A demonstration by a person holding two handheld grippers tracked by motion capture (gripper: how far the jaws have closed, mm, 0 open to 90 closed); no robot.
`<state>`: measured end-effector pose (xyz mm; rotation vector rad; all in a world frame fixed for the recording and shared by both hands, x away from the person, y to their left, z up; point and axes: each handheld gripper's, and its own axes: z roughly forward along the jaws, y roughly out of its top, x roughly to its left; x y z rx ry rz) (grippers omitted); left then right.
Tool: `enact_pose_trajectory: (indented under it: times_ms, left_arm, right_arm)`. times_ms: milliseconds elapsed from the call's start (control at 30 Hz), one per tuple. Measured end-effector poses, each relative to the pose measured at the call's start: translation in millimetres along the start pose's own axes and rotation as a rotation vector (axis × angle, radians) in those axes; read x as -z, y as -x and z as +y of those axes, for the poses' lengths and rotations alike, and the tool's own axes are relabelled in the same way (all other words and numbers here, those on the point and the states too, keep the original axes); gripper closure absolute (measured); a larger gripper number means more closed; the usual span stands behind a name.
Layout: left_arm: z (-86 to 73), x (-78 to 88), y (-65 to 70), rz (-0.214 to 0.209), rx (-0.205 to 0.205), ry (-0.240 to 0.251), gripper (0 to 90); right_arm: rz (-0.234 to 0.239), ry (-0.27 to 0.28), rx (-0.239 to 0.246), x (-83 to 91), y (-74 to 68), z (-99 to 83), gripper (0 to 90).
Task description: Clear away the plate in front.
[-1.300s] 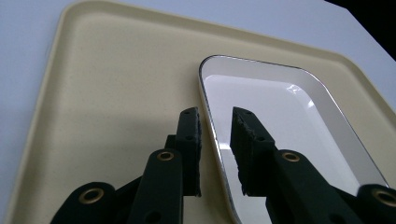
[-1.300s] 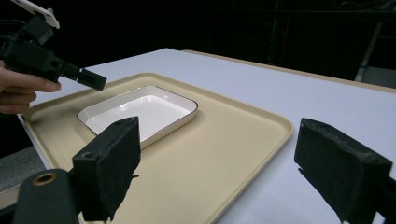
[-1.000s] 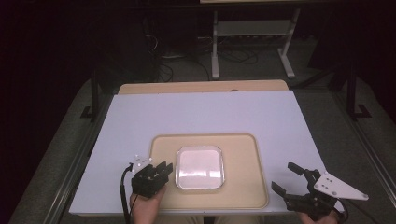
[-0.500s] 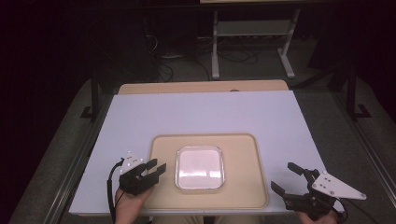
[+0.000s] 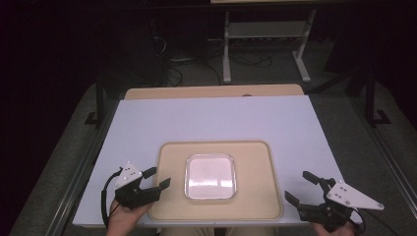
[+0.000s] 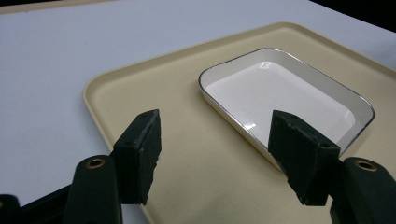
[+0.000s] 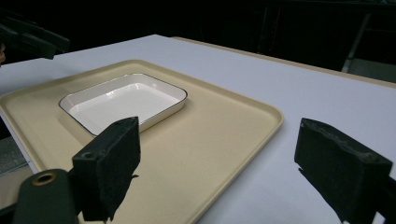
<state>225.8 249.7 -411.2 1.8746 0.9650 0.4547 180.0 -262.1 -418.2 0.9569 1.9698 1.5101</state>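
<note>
A beige tray [image 5: 255, 157] lies near the front of the white table, and a shallow white rectangular dish [image 5: 210, 176] sits in its middle. My left gripper [image 5: 157, 179] is open at the tray's front left corner, jaws pointing right toward the dish. In the left gripper view the tray [image 6: 196, 163] and dish [image 6: 280, 93] lie beyond the spread jaws. My right gripper [image 5: 300, 188] is open off the tray's front right corner, above the table edge. The right gripper view has the tray [image 7: 210, 140] and the dish [image 7: 123, 100] ahead, with nothing between the jaws.
The white table top [image 5: 216, 120] stretches behind the tray, with a wooden strip [image 5: 211, 91] along its far edge. A metal stand [image 5: 265, 34] and cables are on the dark floor beyond. The other gripper [image 7: 32, 39] appears at the right gripper view's upper left.
My left gripper has slid left and back from the dish's left side to the tray's front left corner. The right gripper has held its place.
</note>
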Motion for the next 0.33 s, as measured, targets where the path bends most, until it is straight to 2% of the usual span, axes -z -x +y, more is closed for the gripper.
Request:
enact_pose_trajectory:
  times_ms: [133,333]
  left_arm:
    - [-5.7,2.8,-1.6,-0.004,-0.006,0.018,31.8]
    - [-7.8,10.9,-4.6,-0.005,0.007,0.062,28.8]
  right_arm:
    - [-0.001,0.003,-0.003,0.3,1.2,-0.3,13.5]
    - [0.018,0.003,-0.001,-0.7,2.2,-0.3,13.5]
